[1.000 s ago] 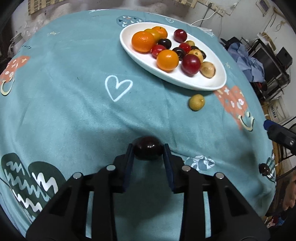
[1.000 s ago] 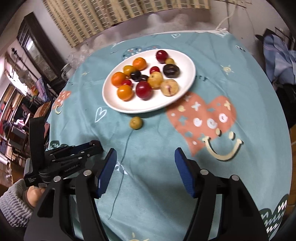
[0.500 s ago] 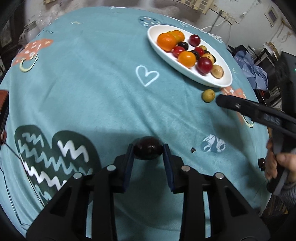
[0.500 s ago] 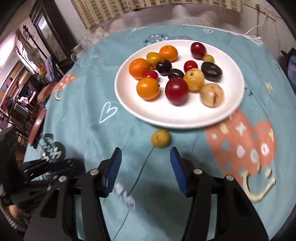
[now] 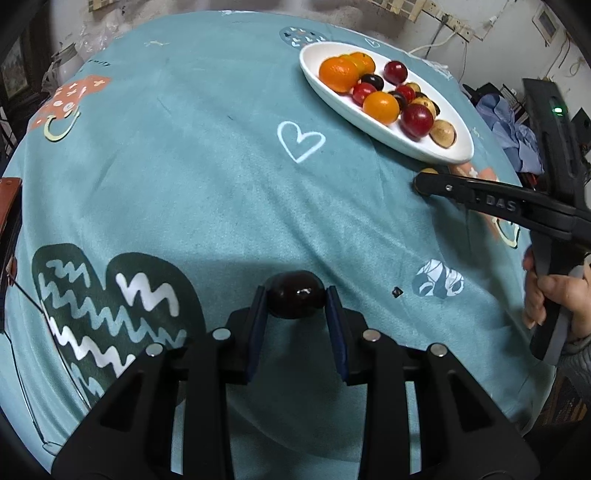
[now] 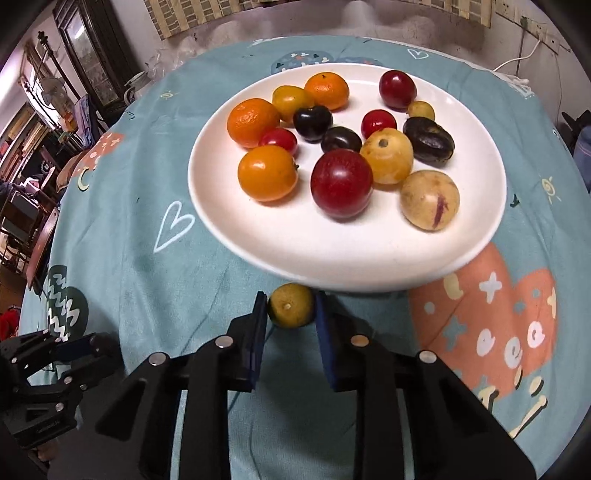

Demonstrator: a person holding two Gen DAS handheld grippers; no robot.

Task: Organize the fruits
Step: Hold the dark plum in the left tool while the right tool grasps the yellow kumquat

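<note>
Lived-in home, tablecloth (image 5: 221, 177), glass cabinet (image 6: 92, 62), window blinds (image 6: 295, 11)

A glossy dark plum (image 5: 296, 294) sits at lower centre. A small yellow-green fruit (image 6: 291, 305) lies just below the white plate (image 6: 295, 251) of mixed fruits.

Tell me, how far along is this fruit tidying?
Most fruit already sits on the white plate. In hand: the left gripper is shut on a dark plum, away from the plate. The right gripper brackets a small yellow fruit on the cloth beside the plate's rim. Left: getting both onto the plate.
</note>
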